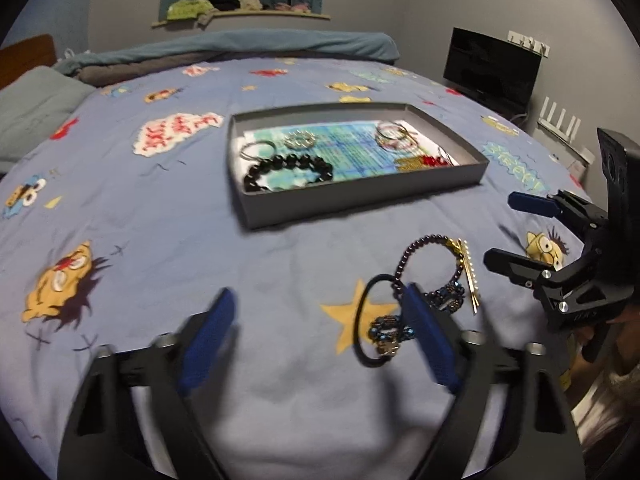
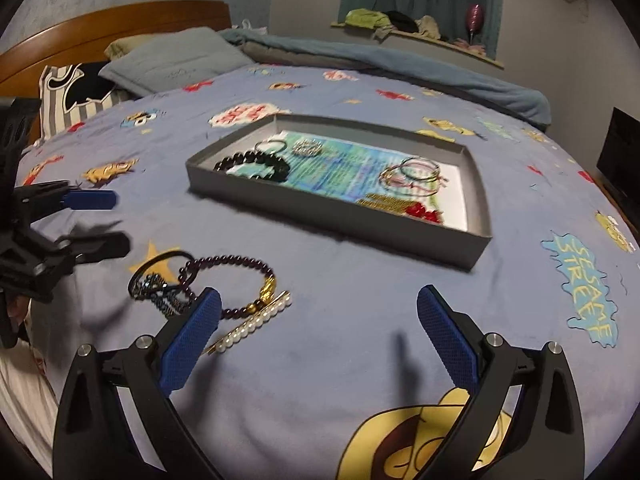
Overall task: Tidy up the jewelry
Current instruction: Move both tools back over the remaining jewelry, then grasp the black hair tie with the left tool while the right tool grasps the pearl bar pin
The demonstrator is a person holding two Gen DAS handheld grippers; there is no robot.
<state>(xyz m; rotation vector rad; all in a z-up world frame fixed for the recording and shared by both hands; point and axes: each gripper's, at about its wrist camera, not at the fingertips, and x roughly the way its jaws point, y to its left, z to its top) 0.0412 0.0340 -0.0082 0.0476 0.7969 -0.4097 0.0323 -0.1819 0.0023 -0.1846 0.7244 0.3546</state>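
A grey shallow box (image 1: 360, 196) (image 2: 320, 210) lies on the bed, holding a black bead bracelet (image 1: 288, 170) (image 2: 256, 166), thin bangles (image 1: 394, 136) (image 2: 414, 174), rings and a red and gold piece. In front of it on the sheet lie a black hair tie with a beaded charm (image 1: 380, 326) (image 2: 154, 278), a dark purple bead bracelet (image 1: 428, 264) (image 2: 232, 276) and a pearl hair clip (image 1: 470, 278) (image 2: 252, 326). My left gripper (image 1: 316, 316) is open and empty, its right finger over the hair tie. My right gripper (image 2: 320, 316) is open and empty, its left finger beside the clip.
The bed has a blue cartoon-print sheet (image 1: 160, 220), pillows (image 2: 176, 64) and a wooden headboard (image 2: 120, 24). A rolled blanket (image 1: 240, 46) lies along the far edge. A black monitor (image 1: 490, 68) stands to the right. Each gripper shows in the other's view (image 1: 516, 232) (image 2: 108, 220).
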